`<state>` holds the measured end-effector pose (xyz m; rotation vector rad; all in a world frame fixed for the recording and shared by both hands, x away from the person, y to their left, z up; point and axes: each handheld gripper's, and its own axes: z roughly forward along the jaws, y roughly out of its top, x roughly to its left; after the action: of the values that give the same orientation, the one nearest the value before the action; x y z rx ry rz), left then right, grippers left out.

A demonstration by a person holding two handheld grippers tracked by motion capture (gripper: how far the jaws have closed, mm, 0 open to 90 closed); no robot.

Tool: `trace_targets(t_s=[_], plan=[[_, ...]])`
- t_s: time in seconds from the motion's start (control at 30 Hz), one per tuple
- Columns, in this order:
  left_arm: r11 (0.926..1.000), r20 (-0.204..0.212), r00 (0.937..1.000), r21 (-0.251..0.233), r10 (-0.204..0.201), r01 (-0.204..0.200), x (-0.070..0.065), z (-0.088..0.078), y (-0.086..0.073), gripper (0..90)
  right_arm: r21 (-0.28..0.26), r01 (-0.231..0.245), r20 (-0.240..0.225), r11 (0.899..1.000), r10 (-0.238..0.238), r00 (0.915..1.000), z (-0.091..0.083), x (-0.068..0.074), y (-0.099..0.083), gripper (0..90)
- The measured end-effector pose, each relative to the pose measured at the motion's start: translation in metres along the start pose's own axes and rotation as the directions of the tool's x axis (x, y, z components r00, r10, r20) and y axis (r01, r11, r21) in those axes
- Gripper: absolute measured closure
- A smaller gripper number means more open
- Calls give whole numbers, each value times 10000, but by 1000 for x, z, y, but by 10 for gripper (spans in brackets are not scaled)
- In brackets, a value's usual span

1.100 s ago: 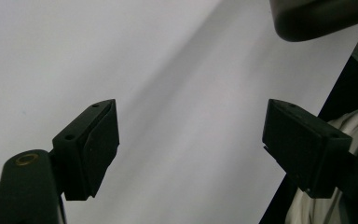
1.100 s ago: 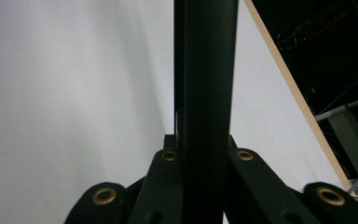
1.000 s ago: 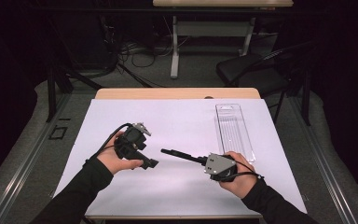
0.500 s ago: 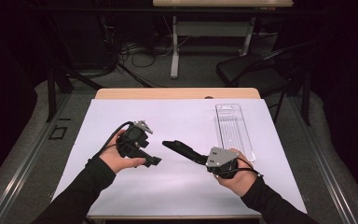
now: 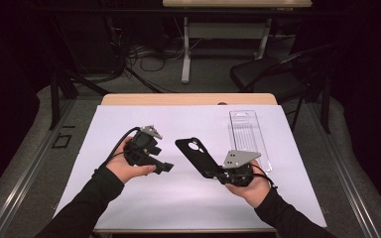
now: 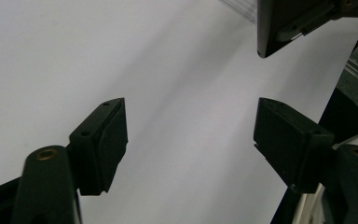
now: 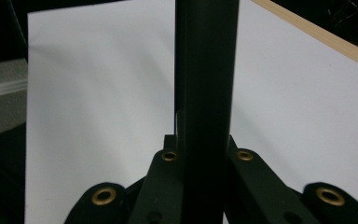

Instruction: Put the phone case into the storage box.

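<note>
White table (image 5: 129, 208): R hand-held gripper (image 5: 217, 173) clamps phone case (image 5: 196, 155).

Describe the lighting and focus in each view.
High view: bright white table cover, surroundings black. Left gripper view: open black jaws sharp, soft shadows across the cover. Right gripper view: flat black phone case clamped upright, so near it looks dark and blurred.

The phone case (image 5: 197, 156) looks like matt black plastic. The tray (image 5: 248, 136) is clear, glossy plastic on smooth white paper (image 5: 188, 198); the table (image 5: 188, 99) edge is pale wood.
</note>
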<state>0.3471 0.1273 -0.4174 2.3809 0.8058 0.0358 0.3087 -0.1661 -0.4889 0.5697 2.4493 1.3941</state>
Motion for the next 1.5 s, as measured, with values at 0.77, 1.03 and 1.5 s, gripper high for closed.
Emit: trace_targets(t_s=[0.77,1.03,1.5], plan=[[9955,1047,9944,-912,-146,242,-5,-2,11,358,-645,-766,-565,9950,730,9957,6,3,-6,886],[9959,1142,9935,-899,3,100,-7,0,13,436,-785,-744,-644,9941,694,9955,6,4,-6,886],[9895,1186,9919,-1417,446,-276,-6,0,12,492,-858,-707,-711,9938,647,9954,6,3,-6,886]])
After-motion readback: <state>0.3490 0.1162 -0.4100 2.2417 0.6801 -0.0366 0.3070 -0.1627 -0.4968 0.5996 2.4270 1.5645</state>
